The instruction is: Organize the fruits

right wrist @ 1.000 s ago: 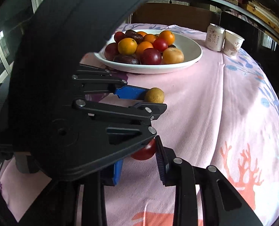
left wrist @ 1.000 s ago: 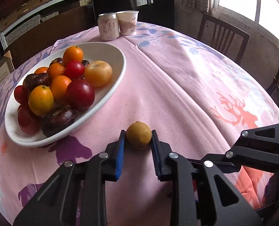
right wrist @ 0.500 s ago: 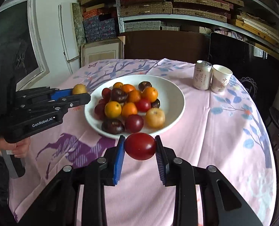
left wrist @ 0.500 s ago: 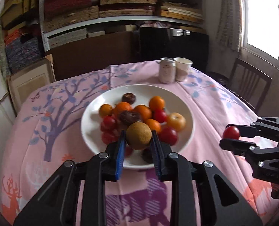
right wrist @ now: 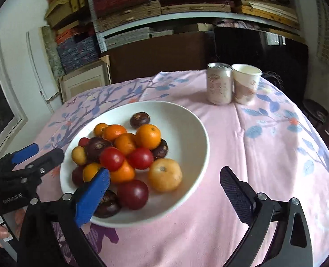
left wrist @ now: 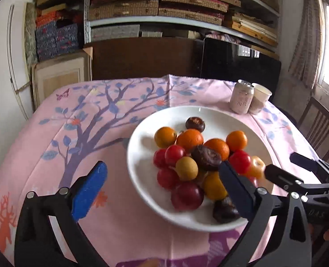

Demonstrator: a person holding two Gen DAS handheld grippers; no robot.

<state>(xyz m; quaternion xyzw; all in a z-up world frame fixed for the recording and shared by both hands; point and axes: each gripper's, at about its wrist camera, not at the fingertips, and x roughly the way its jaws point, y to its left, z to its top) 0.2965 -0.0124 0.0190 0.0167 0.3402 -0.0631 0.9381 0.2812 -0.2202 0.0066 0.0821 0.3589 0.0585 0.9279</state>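
Note:
A white oval plate on the pink tablecloth holds a heap of fruits: oranges, red tomatoes, dark plums. A small yellow-brown fruit lies on the heap's left side. A red tomato sits on top of the heap. My left gripper is open and empty above the plate's near-left edge. My right gripper is open and empty above the plate's near-right edge.
A drink can and a paper cup stand behind the plate at the table's far side. A wooden chair stands at the right. Shelves and a cabinet lie behind the table.
Both grippers have opened. The yellow-brown fruit left my left gripper and the red tomato left my right gripper; both now lie on the heap in the plate.

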